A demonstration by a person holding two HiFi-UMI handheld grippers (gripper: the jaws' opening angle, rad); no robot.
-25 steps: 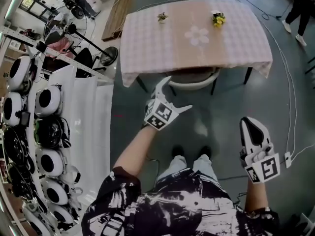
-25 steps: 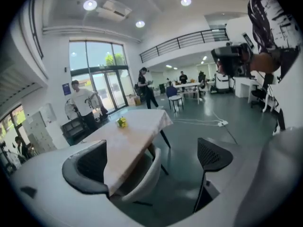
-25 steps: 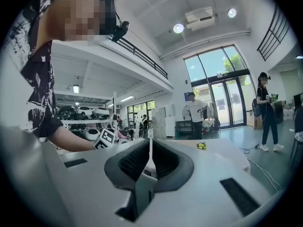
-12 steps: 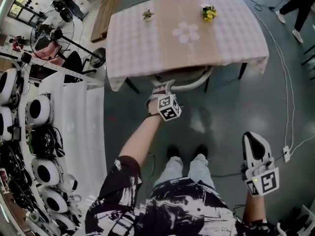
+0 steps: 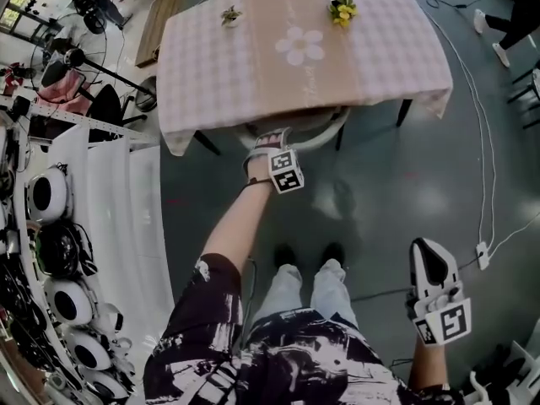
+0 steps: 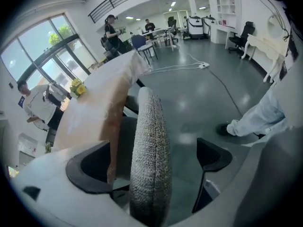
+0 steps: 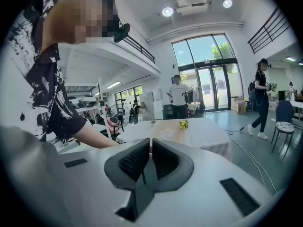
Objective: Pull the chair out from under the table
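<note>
yellow flowers (image 5: 342, 8) and small plant (image 5: 229, 13)

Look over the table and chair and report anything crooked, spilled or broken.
Nothing stands out. The tablecloth lies flat, and the yellow flowers and small plant stand upright. The chair is tucked under the table, with the left gripper open around its back. The right gripper hangs shut and empty.
</note>
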